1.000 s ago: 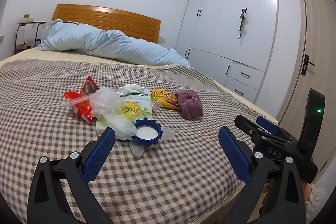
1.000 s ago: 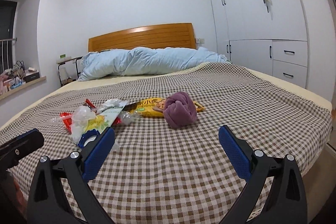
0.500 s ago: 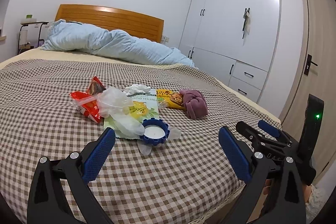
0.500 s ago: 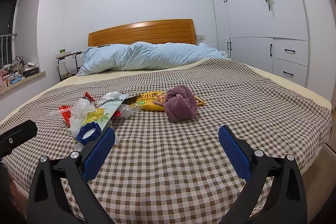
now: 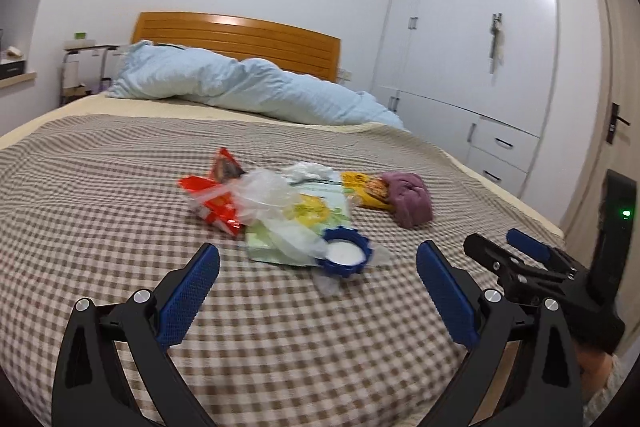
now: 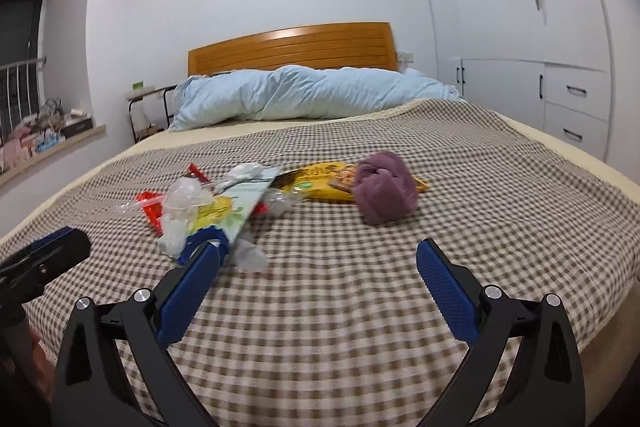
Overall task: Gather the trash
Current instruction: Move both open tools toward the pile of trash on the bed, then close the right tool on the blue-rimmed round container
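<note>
Left gripper [image 5: 318, 285]: spread wide, empty, above checked blanket [image 5: 100, 211]; one blue cap [image 5: 345, 251], one red wrapper [image 5: 212, 201] just ahead. Right gripper [image 6: 318, 285]: agape, empty; one yellow packet [image 6: 324, 183], one purple cloth [image 6: 384, 193] mid-bed, bare blanket between.

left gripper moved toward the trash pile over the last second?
Yes. In the left wrist view the blue cap and wrappers look larger against the open left gripper, and the headboard has shifted right.

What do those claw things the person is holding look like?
Both look alike. The left gripper has black angular plastic arms with silver screws and blue textured pads on its fingers. The right gripper matches; seen from the left wrist camera, a green light glows on its black body.
</note>
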{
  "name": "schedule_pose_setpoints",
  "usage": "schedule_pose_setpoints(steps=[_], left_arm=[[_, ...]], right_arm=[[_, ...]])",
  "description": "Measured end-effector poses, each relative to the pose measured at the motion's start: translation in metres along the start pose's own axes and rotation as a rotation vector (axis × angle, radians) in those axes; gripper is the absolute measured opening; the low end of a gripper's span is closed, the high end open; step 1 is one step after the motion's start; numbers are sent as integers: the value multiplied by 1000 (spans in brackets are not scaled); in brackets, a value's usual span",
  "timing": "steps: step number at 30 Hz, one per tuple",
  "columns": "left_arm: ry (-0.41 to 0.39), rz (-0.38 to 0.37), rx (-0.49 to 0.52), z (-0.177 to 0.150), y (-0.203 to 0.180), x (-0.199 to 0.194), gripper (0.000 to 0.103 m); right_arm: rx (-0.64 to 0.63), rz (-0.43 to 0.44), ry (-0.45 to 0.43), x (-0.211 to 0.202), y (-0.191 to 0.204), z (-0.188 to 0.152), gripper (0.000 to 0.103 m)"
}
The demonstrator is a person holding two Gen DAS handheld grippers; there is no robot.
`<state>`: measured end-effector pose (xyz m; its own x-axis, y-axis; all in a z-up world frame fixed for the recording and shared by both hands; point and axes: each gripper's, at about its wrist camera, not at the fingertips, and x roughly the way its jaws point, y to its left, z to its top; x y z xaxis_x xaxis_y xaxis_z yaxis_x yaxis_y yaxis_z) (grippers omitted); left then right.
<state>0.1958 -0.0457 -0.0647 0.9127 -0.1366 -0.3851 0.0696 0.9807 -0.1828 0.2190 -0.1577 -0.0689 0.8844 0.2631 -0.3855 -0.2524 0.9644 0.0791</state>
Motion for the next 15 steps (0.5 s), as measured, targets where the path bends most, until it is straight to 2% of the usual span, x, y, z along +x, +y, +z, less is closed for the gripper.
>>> schedule_pose_setpoints(steps=[3, 6, 10, 12, 15], left_arm=[[10, 37, -22, 5, 9, 5, 95], [13, 41, -52, 8, 23, 9, 95], [35, 97, -31, 13, 35, 14, 95], [38, 127, -1, 16, 40, 14, 95], [29, 127, 9, 20, 50, 10, 95]], right_arm=[[-52, -44, -4, 3, 26, 3, 95], [-89, -116, -33, 6, 50, 3, 95], [-119, -29, 42, 28, 70, 0, 95], [-146, -40, 72, 40, 79, -2, 95], [-178, -53, 115, 57, 88, -6, 95]])
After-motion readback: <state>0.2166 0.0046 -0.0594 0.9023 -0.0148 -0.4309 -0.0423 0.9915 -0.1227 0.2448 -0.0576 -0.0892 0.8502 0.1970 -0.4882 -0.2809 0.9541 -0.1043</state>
